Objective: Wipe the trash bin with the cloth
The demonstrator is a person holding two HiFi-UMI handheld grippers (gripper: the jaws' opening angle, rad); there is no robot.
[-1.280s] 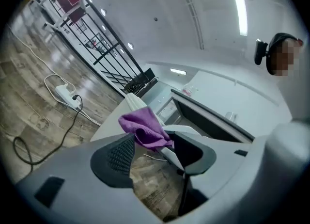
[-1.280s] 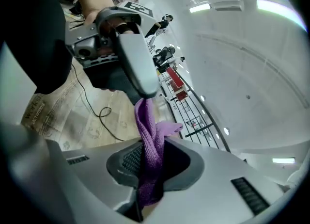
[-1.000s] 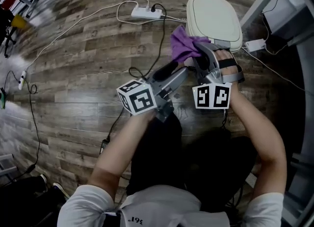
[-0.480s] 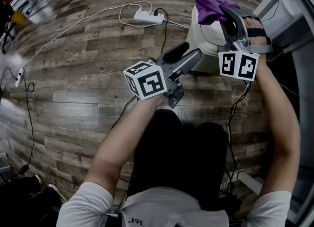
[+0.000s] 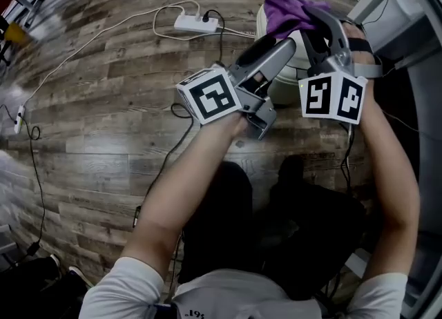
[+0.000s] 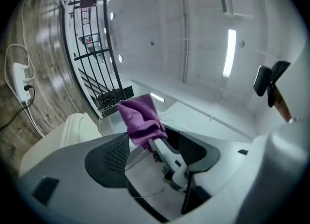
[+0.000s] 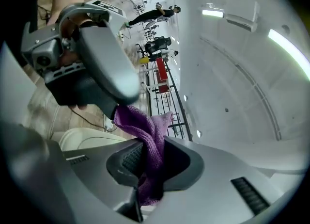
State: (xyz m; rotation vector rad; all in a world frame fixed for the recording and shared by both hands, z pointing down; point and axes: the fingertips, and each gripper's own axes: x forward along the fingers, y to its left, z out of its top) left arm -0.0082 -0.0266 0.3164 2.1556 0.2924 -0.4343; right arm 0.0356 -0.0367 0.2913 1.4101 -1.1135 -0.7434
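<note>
Your right hand-held gripper (image 7: 151,164) is clenched on the purple cloth (image 7: 145,126). The fabric is pinched between its two pads, with a fold bunching out above the jaws and a tail hanging below them. Your left hand-held gripper (image 6: 155,151) is released: its jaws stand well apart with nothing pressed between the pads. In its own view, the tip of the right hand-held gripper and the cloth show in line with that gap, but whether they touch the left pads cannot be told. From your head camera, both hand-held grippers are raised side by side in front of the cream trash bin (image 5: 284,88), which stands on the wooden floor (image 5: 103,103). The cloth is held up over the bin's top. A white power strip (image 5: 188,23) lies on the floor near the bin, to its left.
</note>
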